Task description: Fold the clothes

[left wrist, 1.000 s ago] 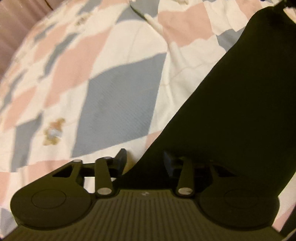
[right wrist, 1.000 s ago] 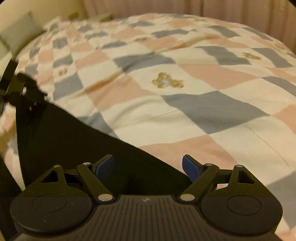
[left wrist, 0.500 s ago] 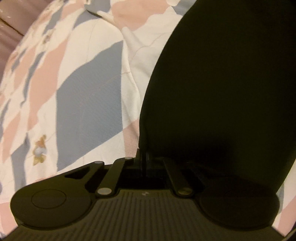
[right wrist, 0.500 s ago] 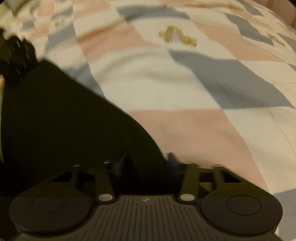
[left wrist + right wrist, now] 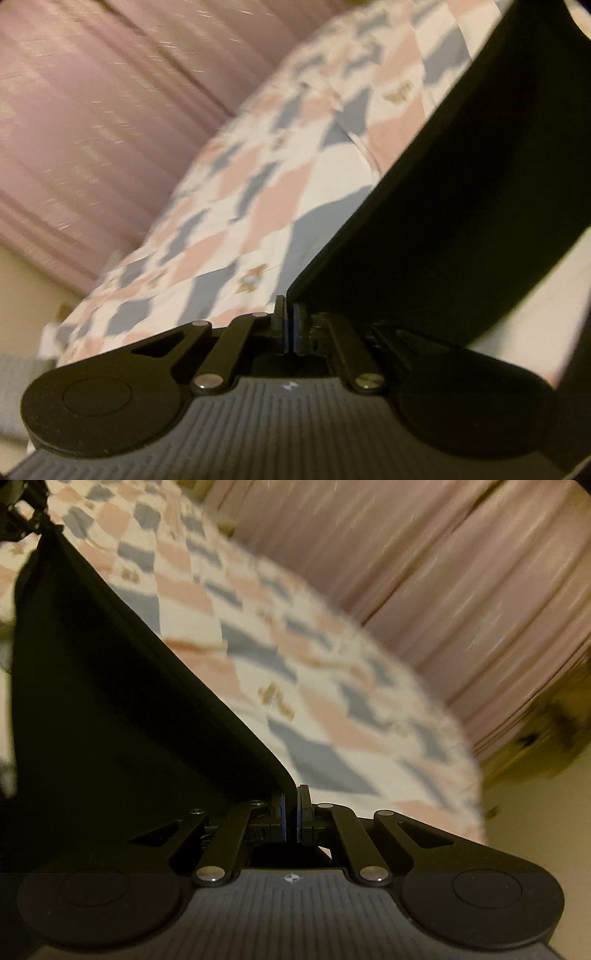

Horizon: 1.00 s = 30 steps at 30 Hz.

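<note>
The patchwork quilt (image 5: 258, 206) is filling the middle of both views, with pink curtains (image 5: 92, 110) running behind it toward eleven o'clock in the left view and one o'clock in the right. Above the quilt, the dark garment (image 5: 461, 206) is hanging stretched between the two tools: in the left view it is sweeping from the grip point up toward one o'clock, and in the right view (image 5: 110, 701) it is spreading up toward eleven o'clock.

The left gripper (image 5: 289, 325) is clenching one corner of the garment, its blue pads pressed together on the fabric edge. The right gripper (image 5: 291, 814) is pinching the opposite corner the same way.

The step in hand looks like lifting and spreading the garment ahead of a fold. To do it well, the person should be keeping both grips firm, holding the two corners level and the top edge taut so the cloth is hanging flat, then lowering it squarely onto the quilt before any crease is made.

Much is staying hidden. The garment reads as a near-black mass, so its type, seams and sleeves are not showing. Its lower hem is cut off by the tool bodies. Motion blur is smearing the quilt and curtains. At eleven o'clock in the right view, the far tool is barely showing as a dark shape.
</note>
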### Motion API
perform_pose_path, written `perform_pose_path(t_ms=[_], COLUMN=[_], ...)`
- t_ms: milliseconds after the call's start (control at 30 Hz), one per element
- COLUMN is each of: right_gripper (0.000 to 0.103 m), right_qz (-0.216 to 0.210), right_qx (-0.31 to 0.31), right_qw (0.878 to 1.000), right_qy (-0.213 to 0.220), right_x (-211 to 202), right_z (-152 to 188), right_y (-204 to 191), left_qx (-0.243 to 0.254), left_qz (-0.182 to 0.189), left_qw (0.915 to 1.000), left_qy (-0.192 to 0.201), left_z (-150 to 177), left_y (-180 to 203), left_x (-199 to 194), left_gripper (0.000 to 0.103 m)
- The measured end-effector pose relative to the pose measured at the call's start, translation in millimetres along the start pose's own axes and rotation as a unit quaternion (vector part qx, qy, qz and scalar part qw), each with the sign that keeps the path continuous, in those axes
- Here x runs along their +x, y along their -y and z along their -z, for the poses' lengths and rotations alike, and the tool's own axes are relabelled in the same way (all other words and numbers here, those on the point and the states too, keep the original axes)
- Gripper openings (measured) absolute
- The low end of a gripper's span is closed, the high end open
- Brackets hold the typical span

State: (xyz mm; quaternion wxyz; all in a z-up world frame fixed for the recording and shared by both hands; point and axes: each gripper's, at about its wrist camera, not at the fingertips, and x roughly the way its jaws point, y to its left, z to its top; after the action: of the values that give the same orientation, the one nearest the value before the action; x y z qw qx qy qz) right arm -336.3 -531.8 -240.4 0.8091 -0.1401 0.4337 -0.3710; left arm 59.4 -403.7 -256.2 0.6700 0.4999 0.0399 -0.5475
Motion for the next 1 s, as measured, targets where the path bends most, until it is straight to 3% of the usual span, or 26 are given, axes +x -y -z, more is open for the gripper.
perform_pose_path(t_ms=[67, 167, 300, 400, 433, 500, 533, 567, 600, 667, 700, 733, 767, 800, 833, 900, 1000], right_gripper=[0.003, 0.003, 0.005, 0.025, 0.035, 0.048, 0.055, 0.057, 0.057, 0.056, 0.056, 0.056, 0.055, 0.055, 0.055, 0.055, 0.055], right_qz=[0.007, -0.012, -0.066, -0.108, -0.113, -0.117, -0.117, -0.115, -0.110, -0.090, -0.077, -0.062, -0.051, -0.046, -0.046, -0.038, -0.025], right_qx=[-0.012, -0.002, 0.007, 0.047, 0.069, 0.180, 0.251, 0.332, 0.425, 0.600, 0.676, 0.724, 0.752, 0.771, 0.779, 0.774, 0.771], right_qw=[1.000, 1.000, 0.991, 0.967, 0.961, 0.946, 0.931, 0.907, 0.870, 0.771, 0.712, 0.668, 0.638, 0.617, 0.606, 0.608, 0.608], right_qy=[0.004, -0.026, -0.120, -0.225, -0.244, -0.244, -0.238, -0.232, -0.223, -0.195, -0.175, -0.161, -0.155, -0.155, -0.158, -0.172, -0.188], right_x=[-39.5, -85.3, -105.4, -94.9, -94.9, -102.1, -106.0, -107.9, -108.3, -108.2, -107.7, -105.8, -102.1, -94.2, -87.6, -74.2, -59.9], right_z=[13.1, 42.8, 97.2, 126.1, 132.5, 137.9, 142.1, 148.8, 163.0, 198.4, 218.8, 235.2, 247.3, 256.3, 260.5, 258.8, 258.3], right_y=[-18.8, -51.9, -104.5, -125.3, -126.6, -103.5, -85.8, -66.0, -44.9, -7.1, 8.2, 18.4, 24.7, 29.6, 31.7, 31.5, 23.7], left_qx=[-0.022, -0.058, -0.083, -0.087, -0.102, -0.153, -0.172, -0.186, -0.201, -0.228, -0.234, -0.244, -0.258, -0.272, -0.289, -0.320, -0.337], left_qz=[-0.004, 0.008, 0.069, 0.100, 0.112, 0.122, 0.119, 0.116, 0.113, 0.106, 0.102, 0.098, 0.099, 0.100, 0.101, 0.099, 0.080], left_qw=[0.9997, 0.9973, 0.9841, 0.9687, 0.9621, 0.9492, 0.9470, 0.9451, 0.9429, 0.9385, 0.9377, 0.9361, 0.9332, 0.9301, 0.9262, 0.9184, 0.9166], left_qy=[-0.011, -0.045, -0.141, -0.210, -0.227, -0.246, -0.244, -0.242, -0.240, -0.237, -0.236, -0.233, -0.229, -0.225, -0.220, -0.211, -0.200], left_z=[8.7, 31.2, 75.0, 103.3, 108.4, 114.6, 114.2, 112.9, 111.6, 108.7, 106.0, 103.8, 101.1, 98.3, 94.5, 89.8, 81.3], left_y=[10.8, 40.7, 98.1, 137.8, 140.0, 131.5, 124.7, 117.1, 109.5, 94.6, 89.3, 84.5, 78.4, 73.2, 72.0, 72.0, 72.6], left_x=[-39.0, -95.4, -124.0, -124.4, -124.6, -130.1, -132.6, -133.8, -134.9, -136.6, -135.4, -136.1, -136.8, -137.6, -137.0, -131.9, -115.3], left_gripper=[0.003, 0.003, 0.002, 0.003, 0.004, 0.008, 0.008, 0.011, 0.015, 0.016, 0.016, 0.016, 0.016, 0.017, 0.020, 0.032, 0.033])
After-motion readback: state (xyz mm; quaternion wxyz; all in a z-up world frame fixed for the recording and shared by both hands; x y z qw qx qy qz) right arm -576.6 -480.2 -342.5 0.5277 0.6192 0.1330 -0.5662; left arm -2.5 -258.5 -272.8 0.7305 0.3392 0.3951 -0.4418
